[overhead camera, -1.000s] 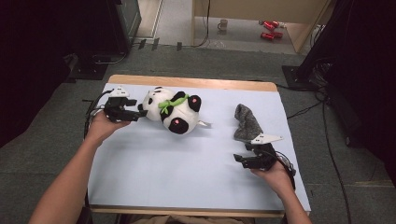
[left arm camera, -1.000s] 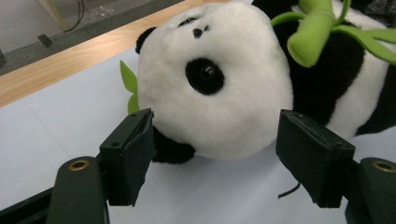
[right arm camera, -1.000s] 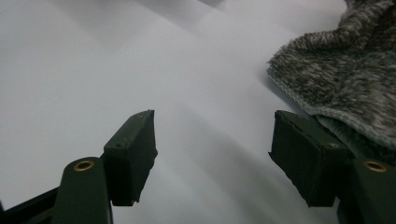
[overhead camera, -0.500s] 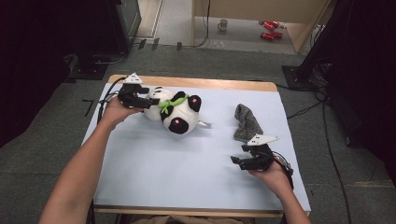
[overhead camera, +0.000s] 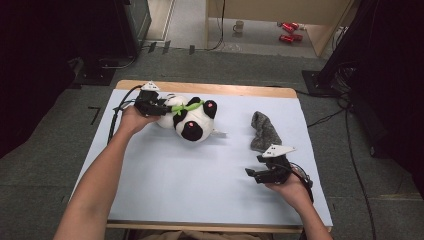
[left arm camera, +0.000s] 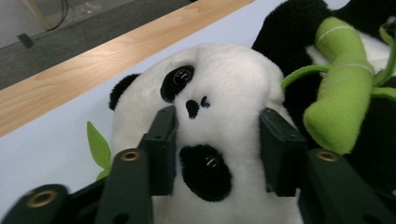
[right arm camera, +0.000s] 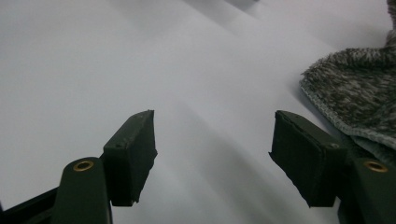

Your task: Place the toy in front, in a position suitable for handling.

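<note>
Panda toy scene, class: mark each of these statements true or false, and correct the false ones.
1. The left gripper has its fingers on either side of the plush panda's head. True; they have just been closing and press into the white fur.
2. The right gripper holds the grey knitted sock. False: its fingers stand open over bare table cover, with the sock beside them.
3. The panda carries a green plush bamboo stalk. True.
4. The panda lies at the near edge of the table. False: it lies toward the far edge, by the wooden strip.
5. The sock lies on the left hand's side. False: it lies by the right gripper.
</note>
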`<state>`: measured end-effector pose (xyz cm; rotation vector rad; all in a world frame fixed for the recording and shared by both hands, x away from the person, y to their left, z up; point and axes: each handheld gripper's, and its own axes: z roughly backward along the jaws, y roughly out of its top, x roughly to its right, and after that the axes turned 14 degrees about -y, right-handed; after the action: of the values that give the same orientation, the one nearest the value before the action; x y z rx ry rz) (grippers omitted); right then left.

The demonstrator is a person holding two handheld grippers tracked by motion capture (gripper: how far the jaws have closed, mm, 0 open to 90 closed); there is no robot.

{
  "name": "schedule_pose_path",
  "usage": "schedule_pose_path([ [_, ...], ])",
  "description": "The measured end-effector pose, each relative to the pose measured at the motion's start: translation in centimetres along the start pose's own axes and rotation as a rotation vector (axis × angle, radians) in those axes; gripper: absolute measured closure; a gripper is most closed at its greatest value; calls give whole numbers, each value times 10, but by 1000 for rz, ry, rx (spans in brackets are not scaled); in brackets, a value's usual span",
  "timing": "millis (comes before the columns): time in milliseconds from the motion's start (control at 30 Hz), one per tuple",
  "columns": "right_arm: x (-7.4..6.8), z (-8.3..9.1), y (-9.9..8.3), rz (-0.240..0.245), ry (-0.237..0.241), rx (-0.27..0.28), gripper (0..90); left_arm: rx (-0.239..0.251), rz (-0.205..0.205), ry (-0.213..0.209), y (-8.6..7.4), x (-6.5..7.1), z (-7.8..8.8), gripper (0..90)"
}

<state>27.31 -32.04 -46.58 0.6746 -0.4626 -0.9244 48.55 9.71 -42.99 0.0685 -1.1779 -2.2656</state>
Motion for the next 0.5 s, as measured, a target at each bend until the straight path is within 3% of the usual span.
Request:
schedule_pose_path([
  [33, 0, 0, 0, 6, -4, 4, 305, -3, 9, 15, 0, 3, 0, 667],
  [100, 1, 1, 0, 9, -5, 7, 305, -2, 17, 36, 0, 12, 4, 708],
  [167, 2, 1, -1, 9, -6, 10, 305, -10, 13, 39, 0, 15, 7, 727],
  [233, 3, 0, -1, 2, -10, 7, 305, -14, 47, 22, 3, 18, 14, 740],
  [333, 4, 1, -1, -8, -10, 9, 305, 9, 76, 3, 5, 26, 25, 751],
  [500, 4, 2, 0, -21, -14, 18, 305, 28, 95, 11, 5, 45, 36, 763],
])
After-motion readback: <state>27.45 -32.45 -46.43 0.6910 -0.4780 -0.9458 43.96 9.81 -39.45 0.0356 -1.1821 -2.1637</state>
